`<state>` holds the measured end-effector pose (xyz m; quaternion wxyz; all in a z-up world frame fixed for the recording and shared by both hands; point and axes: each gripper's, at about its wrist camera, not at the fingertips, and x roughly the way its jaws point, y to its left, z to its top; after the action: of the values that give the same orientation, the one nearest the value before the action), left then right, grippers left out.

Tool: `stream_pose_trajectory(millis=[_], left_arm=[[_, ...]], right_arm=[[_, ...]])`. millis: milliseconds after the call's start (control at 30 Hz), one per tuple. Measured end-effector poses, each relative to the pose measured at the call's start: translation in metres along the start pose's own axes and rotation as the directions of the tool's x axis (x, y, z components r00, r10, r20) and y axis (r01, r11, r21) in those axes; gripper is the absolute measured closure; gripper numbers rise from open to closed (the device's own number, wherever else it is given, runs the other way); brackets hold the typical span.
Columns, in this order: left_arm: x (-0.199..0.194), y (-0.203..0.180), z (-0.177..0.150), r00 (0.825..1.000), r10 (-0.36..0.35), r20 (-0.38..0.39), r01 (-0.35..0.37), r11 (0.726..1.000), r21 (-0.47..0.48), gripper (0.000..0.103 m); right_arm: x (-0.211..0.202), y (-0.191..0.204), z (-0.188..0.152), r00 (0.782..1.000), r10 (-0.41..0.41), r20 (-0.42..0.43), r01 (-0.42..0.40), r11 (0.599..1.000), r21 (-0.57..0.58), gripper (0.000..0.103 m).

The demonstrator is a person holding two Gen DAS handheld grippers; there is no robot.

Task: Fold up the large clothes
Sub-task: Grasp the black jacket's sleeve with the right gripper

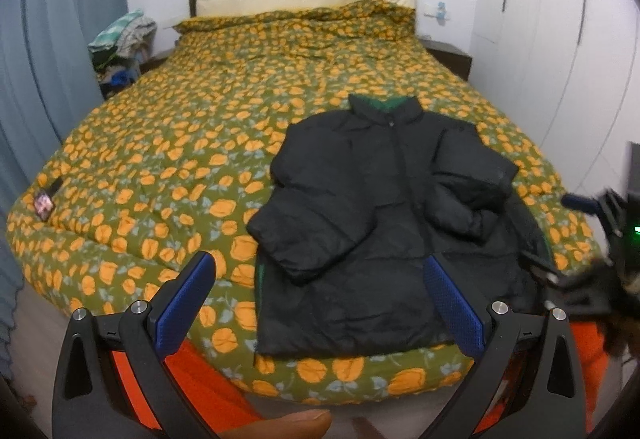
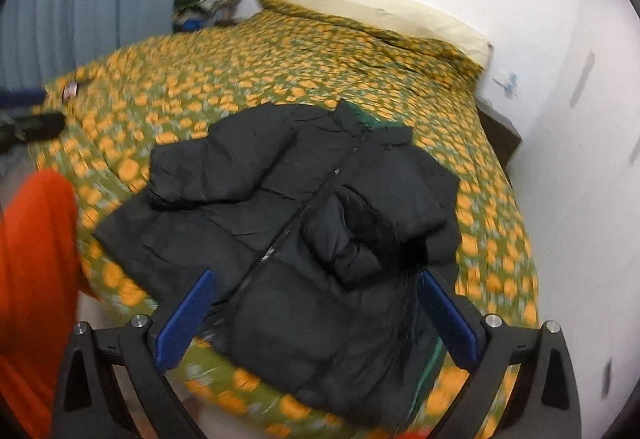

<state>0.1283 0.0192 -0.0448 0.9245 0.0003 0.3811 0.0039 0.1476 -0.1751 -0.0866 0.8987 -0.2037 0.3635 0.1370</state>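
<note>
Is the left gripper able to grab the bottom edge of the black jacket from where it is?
Probably yes. The left gripper is open and holds nothing, and the black jacket lies flat on the bed, its hem right ahead with nothing in between.

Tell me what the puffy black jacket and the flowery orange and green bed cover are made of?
The puffy black jacket looks like padded nylon or polyester: smooth, faintly shiny shell, with stitched, puffed sections. The flowery orange and green bed cover looks like printed cotton or a similar woven cloth: matte, softly wrinkled, and lightly quilted. Neither fabric can be confirmed by sight alone.
</note>
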Motion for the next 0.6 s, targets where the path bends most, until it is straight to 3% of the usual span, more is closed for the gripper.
stream_pose_trajectory(millis=[100,200,233,267,333,400,433,467,533,600], left_arm=[[0.013,0.004,-0.003,0.999,0.007,-0.033,-0.007,1.000,-0.011,0.000],[0.020,0.005,-0.006,0.998,0.020,-0.057,-0.021,1.000,-0.012,0.000],[0.022,0.005,-0.007,0.998,0.027,-0.063,-0.027,1.000,-0.010,0.000],[0.023,0.005,-0.009,0.997,0.032,-0.067,-0.033,0.999,-0.007,0.000],[0.026,0.005,-0.012,0.996,0.045,-0.076,-0.045,0.999,0.001,0.000],[0.029,0.003,-0.015,0.995,0.051,-0.086,-0.050,0.999,0.006,0.000],[0.031,0.002,-0.016,0.994,0.050,-0.093,-0.049,0.999,0.010,0.000],[0.034,0.001,-0.018,0.994,0.045,-0.103,-0.044,0.999,0.014,0.000],[0.039,-0.004,-0.020,0.992,0.028,-0.122,-0.026,0.999,0.020,0.000],[0.043,-0.010,-0.020,0.990,0.009,-0.138,-0.005,0.999,0.032,0.000]], right_arm=[[0.055,0.007,0.009,0.998,-0.043,-0.051,0.036,0.989,-0.141,0.002],[0.121,0.017,0.007,0.990,-0.103,-0.098,0.068,0.948,-0.312,0.004],[0.142,0.017,0.005,0.986,-0.117,-0.122,0.069,0.937,-0.343,0.011],[0.169,0.015,0.001,0.978,-0.141,-0.157,0.074,0.926,-0.370,0.020],[0.201,0.008,-0.004,0.965,-0.171,-0.199,0.086,0.923,-0.376,0.028],[0.220,-0.003,-0.008,0.962,-0.159,-0.221,0.079,0.939,-0.334,0.029],[0.221,-0.007,-0.008,0.965,-0.130,-0.227,0.059,0.953,-0.298,0.037],[0.220,-0.012,-0.007,0.968,-0.093,-0.231,0.033,0.967,-0.251,0.059],[0.207,-0.020,-0.005,0.976,-0.059,-0.209,0.024,0.986,-0.168,0.086],[0.184,-0.034,0.002,0.985,-0.005,-0.171,-0.004,0.998,-0.055,0.090]])
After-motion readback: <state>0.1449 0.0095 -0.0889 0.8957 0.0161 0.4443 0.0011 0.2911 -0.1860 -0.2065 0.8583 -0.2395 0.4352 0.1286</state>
